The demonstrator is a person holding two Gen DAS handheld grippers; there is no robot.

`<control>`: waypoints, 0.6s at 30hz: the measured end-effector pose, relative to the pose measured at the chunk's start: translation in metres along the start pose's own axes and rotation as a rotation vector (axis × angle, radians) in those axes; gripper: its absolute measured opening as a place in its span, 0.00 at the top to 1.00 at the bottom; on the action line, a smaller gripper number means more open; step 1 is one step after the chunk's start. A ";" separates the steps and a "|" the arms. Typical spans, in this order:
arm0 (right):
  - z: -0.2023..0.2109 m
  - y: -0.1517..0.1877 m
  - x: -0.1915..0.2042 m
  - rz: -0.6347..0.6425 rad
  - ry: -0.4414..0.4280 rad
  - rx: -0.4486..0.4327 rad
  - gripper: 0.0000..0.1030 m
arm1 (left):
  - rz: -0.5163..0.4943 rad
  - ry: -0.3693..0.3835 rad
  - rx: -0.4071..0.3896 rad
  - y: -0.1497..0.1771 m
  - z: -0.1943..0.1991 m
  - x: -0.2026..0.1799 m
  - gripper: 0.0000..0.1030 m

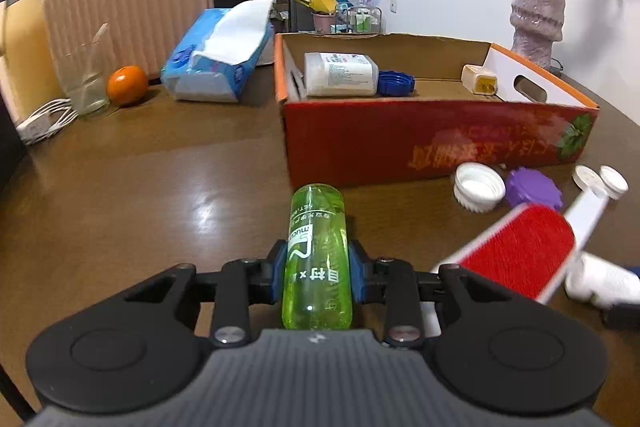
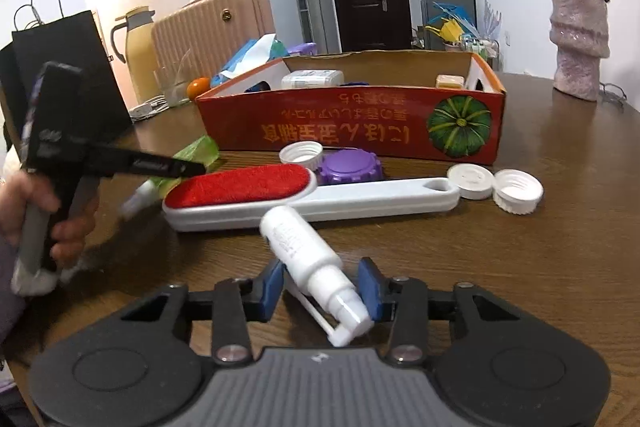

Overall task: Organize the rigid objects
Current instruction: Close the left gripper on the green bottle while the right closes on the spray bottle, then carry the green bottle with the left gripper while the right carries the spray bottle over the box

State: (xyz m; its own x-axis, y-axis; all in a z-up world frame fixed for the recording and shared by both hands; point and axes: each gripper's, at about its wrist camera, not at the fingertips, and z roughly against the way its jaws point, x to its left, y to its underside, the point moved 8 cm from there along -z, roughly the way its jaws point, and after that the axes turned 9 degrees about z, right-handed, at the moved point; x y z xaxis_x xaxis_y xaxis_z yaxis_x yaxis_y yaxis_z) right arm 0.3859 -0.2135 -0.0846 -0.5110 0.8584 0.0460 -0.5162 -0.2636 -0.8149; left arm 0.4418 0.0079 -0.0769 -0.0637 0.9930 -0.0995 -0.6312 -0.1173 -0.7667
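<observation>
Left wrist view cuts off the green bottle's (image 1: 318, 259) near end behind the left gripper (image 1: 318, 277), whose jaws clamp its sides; its long axis points to 12 o'clock, toward the red box (image 1: 440, 143). Right gripper (image 2: 322, 287) jaws stand apart around the white spray bottle (image 2: 308, 255), contact unclear, its nozzle toward 5 o'clock.

Room was evenly bright; overhead glare streaked brown table (image 1: 200, 215) at 9 o'clock. Fisheye bent edges, corners vignetted. Lint brush (image 1: 520, 255) and hand (image 2: 36, 203) were motion-blurred.
</observation>
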 end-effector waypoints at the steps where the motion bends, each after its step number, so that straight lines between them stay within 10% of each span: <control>1: -0.001 -0.001 0.003 0.012 0.008 0.001 0.61 | 0.012 -0.002 0.000 0.004 0.007 0.003 0.70; 18: 0.084 0.001 0.051 0.012 0.162 -0.069 0.73 | 0.188 0.084 -0.174 0.032 0.157 0.030 0.70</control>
State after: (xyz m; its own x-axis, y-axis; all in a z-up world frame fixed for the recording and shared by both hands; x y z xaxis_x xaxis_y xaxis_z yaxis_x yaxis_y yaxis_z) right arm 0.3019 -0.2070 -0.0341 -0.3966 0.9164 -0.0535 -0.4594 -0.2486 -0.8528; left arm 0.2977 0.0361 -0.0049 -0.0985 0.9496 -0.2976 -0.4717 -0.3079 -0.8262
